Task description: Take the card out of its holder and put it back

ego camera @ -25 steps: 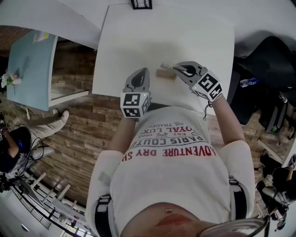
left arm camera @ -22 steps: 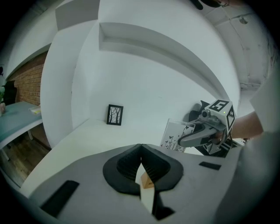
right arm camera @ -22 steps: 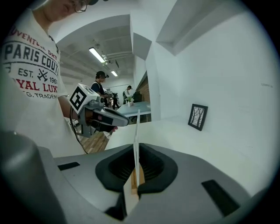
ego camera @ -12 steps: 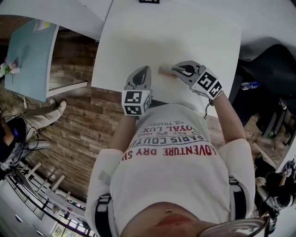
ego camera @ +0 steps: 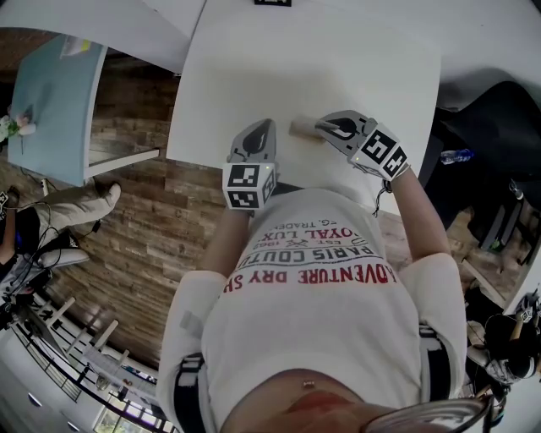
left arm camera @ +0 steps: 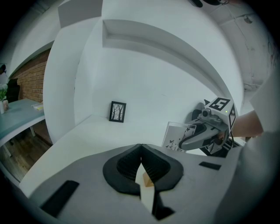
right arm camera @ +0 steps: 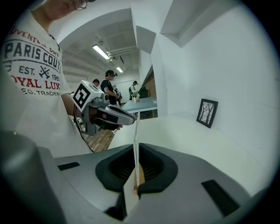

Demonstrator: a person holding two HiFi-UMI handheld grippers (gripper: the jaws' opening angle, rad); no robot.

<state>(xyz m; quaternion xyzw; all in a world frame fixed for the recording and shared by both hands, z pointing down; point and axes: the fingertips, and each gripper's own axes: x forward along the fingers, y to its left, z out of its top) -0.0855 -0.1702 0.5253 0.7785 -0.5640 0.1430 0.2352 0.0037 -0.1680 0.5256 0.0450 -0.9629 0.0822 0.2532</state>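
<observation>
right gripper (right arm camera: 136, 151): clamped on the card (left arm camera: 176, 136), I see it edge-on between the jaws
card: upright at the wooden holder (ego camera: 301, 128) on the bench (ego camera: 254, 68), can't tell if seated
left gripper (left arm camera: 141, 148): closed, empty, just left of holder

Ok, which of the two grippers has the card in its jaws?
The right gripper, its jaws pinching the card; the left gripper has its jaws shut on nothing.

The right gripper (ego camera: 325, 127) covers one end of the small pale wooden holder (ego camera: 301, 128). The thin white printed card (right arm camera: 135, 140) shows only edge-on in the right gripper view. The head view's top edge cuts the black-framed picture (ego camera: 272, 2) at the far edge of the white table (ego camera: 254, 76).
</observation>
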